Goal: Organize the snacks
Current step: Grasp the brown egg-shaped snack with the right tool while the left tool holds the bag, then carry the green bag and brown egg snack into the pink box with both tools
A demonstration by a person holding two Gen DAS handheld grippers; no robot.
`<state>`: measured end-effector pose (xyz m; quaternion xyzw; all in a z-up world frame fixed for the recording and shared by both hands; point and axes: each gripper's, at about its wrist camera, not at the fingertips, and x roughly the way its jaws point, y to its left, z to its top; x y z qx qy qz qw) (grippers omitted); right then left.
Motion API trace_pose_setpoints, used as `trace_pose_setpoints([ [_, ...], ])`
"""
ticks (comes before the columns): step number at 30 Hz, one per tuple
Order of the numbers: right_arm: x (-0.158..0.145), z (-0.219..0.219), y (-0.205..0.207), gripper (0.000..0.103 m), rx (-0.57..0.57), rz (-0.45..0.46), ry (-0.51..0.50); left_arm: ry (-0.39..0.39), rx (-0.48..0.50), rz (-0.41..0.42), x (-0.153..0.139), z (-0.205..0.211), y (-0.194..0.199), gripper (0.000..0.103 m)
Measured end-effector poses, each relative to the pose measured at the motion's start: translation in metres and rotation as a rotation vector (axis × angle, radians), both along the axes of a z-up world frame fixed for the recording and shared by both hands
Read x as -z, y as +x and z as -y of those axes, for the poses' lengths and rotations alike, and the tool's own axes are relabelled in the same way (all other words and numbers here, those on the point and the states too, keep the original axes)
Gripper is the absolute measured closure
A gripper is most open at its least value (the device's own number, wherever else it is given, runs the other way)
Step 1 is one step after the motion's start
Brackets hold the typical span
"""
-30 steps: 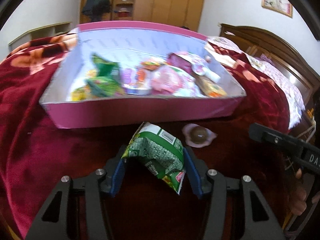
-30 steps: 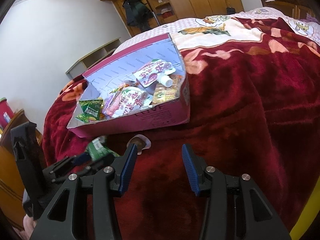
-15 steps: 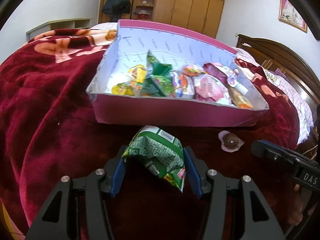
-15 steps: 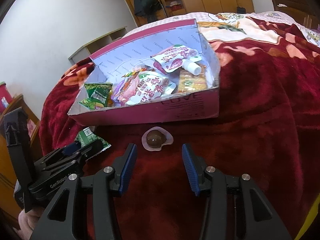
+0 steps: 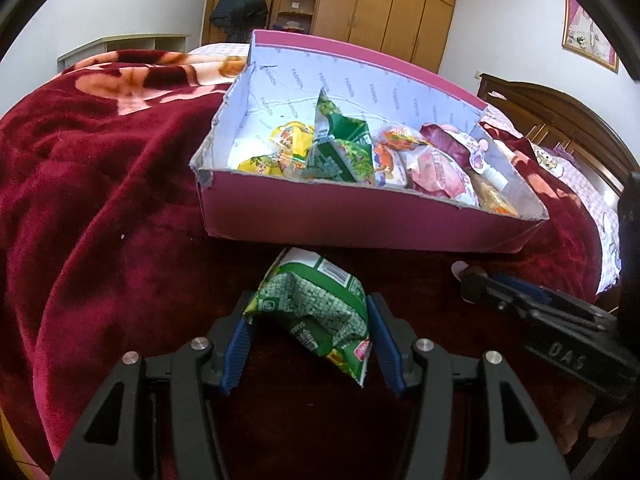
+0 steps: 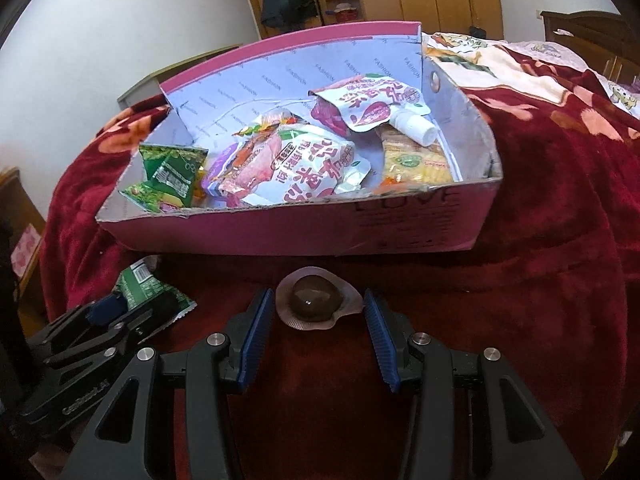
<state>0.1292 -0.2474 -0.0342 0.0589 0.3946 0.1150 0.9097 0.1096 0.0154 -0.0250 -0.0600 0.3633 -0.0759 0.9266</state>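
Observation:
My left gripper [image 5: 308,316] is shut on a crumpled green snack packet [image 5: 308,280], held just above the red blanket in front of the pink box [image 5: 360,220]. In the right wrist view, a round brown snack in a clear sealed wrapper [image 6: 314,294] lies on the blanket between the blue pads [image 6: 256,332] of my right gripper [image 6: 317,304]. The pads stand apart from it on both sides, so the gripper is open. The box [image 6: 300,232] holds several snack packets. In the left wrist view the right gripper [image 5: 520,300] hides most of the brown snack.
A dark red floral blanket [image 6: 560,240] covers the bed and slopes away on all sides. Wooden wardrobes [image 5: 380,8] and hanging dark clothes [image 5: 240,4] stand behind. A wooden headboard [image 5: 560,120] is at the right. The left gripper [image 6: 112,312] sits close beside the right one.
My right gripper moved forward and down until the brown snack came to lie between its fingers. My left gripper shifted sideways with the green packet still in it.

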Motion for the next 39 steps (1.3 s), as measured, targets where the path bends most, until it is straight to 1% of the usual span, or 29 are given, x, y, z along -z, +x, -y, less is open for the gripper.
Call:
trace_pose_setpoints([
  [5, 0.006, -0.006, 0.001, 0.055, 0.012, 0.008, -0.024, -0.005, 0.003, 0.0, 0.002, -0.001, 0.001, 0.045],
  [11, 0.009, -0.007, -0.002, 0.055, 0.018, 0.038, -0.04, 0.002, 0.002, 0.003, 0.002, 0.0, 0.001, 0.045],
  [13, 0.009, -0.008, -0.004, 0.058, 0.027, 0.051, -0.054, 0.013, 0.001, 0.004, 0.003, 0.002, 0.002, 0.045],
  [18, 0.009, -0.007, -0.007, 0.074, 0.037, 0.067, -0.049, 0.041, -0.002, 0.011, 0.003, 0.006, 0.0, 0.045],
  [19, 0.009, -0.006, -0.008, 0.075, 0.037, 0.068, -0.041, 0.042, -0.003, 0.011, 0.003, 0.006, 0.001, 0.045],
  [25, 0.007, -0.001, -0.013, 0.077, 0.037, 0.082, -0.007, 0.046, -0.003, 0.014, 0.002, 0.007, -0.001, 0.045],
  [30, 0.005, 0.001, -0.023, 0.077, 0.03, 0.086, 0.017, 0.084, 0.002, 0.037, -0.002, 0.013, -0.008, 0.045],
  [39, 0.0, 0.006, -0.04, 0.077, 0.017, 0.09, 0.046, 0.075, 0.041, 0.052, -0.011, 0.021, -0.021, 0.046],
])
